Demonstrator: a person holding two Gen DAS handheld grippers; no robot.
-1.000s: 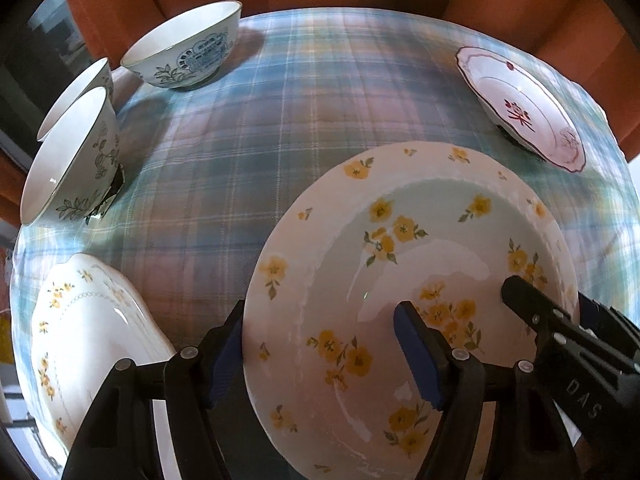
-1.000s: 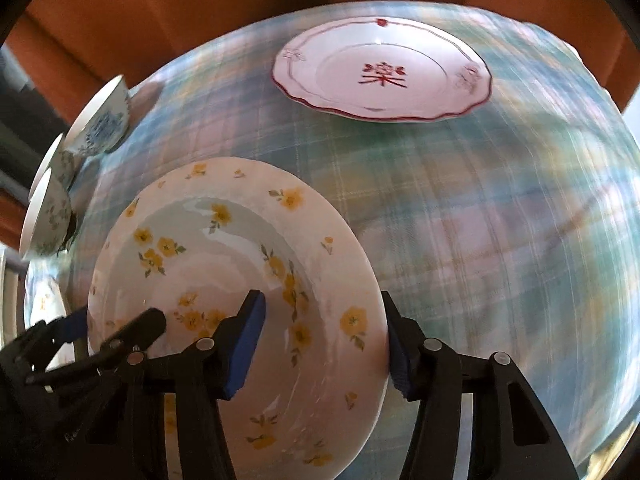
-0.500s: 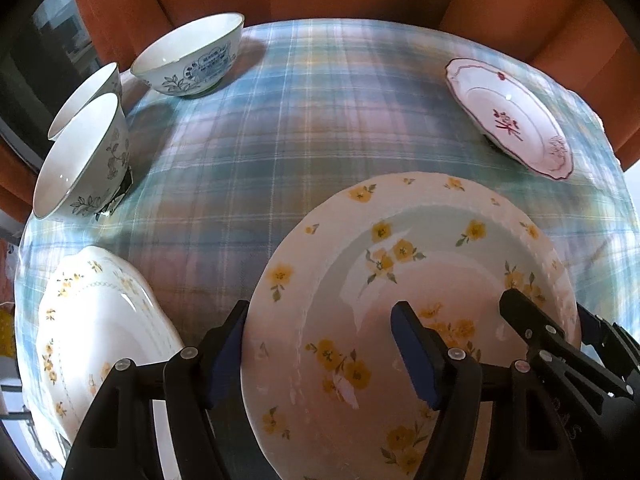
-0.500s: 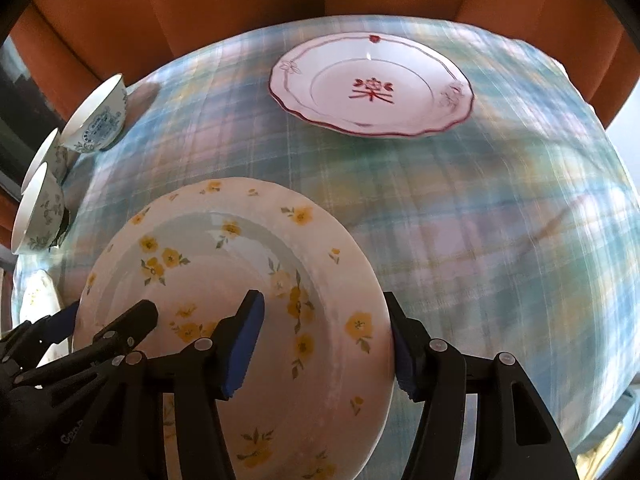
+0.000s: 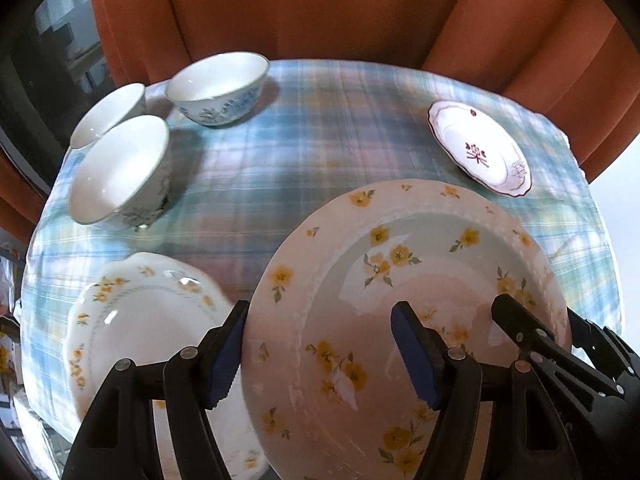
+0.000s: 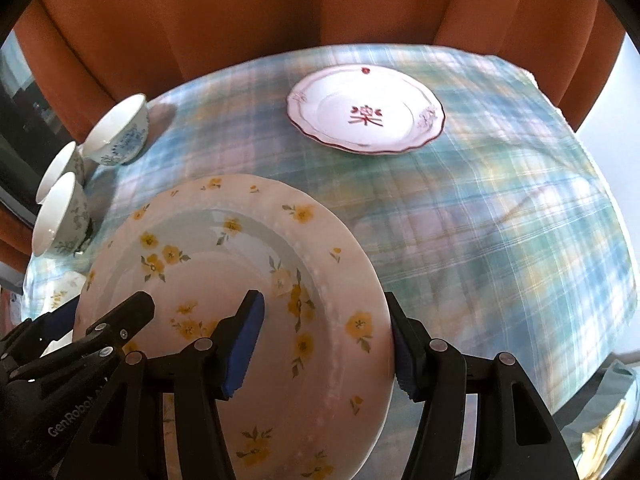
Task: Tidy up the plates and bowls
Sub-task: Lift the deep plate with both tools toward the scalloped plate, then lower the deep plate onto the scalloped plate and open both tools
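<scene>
The left gripper (image 5: 320, 354) and right gripper (image 6: 326, 340) each straddle an opposite rim of the yellow-flowered plate (image 5: 404, 320), half-open jaws pressing it, above the plaid-covered surface (image 6: 480, 208). Glazed ceramic looks stiff, slick and breakable, so rim grips on both sides seem wisest.

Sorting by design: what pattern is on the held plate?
Yellow flowers on the held plate; left wrist view shows it best.

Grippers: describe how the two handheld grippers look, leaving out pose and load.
Both the left gripper and the right gripper have black plastic fingers with silver rivets and ridged blue pads. White lettering marks their black bodies. No cables, hands or sleeves show.
</scene>
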